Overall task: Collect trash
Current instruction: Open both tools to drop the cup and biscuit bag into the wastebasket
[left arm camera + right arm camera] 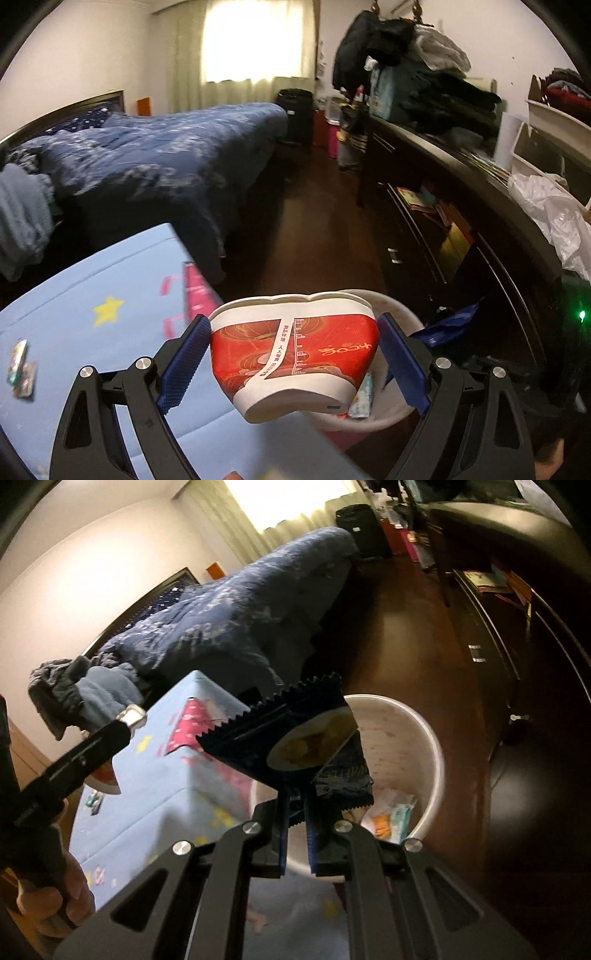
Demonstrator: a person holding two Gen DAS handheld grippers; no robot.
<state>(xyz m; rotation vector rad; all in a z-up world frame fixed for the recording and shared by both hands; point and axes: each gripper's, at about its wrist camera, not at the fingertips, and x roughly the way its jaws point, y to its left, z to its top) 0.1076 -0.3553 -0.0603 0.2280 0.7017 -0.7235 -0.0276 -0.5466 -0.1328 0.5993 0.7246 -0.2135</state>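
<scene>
My left gripper [293,360] is shut on a red and white paper bowl [295,350], held tilted above the edge of a white bin [402,314]. My right gripper [295,834] is shut on a dark blue snack bag [291,734], held over the white bin [417,723], which holds several wrappers [395,812]. The left gripper's arm [74,753] and a bit of the red bowl [105,775] show at the left of the right wrist view. The blue bag [447,325] shows behind the bin in the left wrist view.
A light blue table [110,295] with star prints stands left of the bin; small wrappers [20,369] lie on it. A bed with a blue quilt [166,158] is behind. A dark dresser [461,206] runs along the right, with a wooden floor [325,221] between.
</scene>
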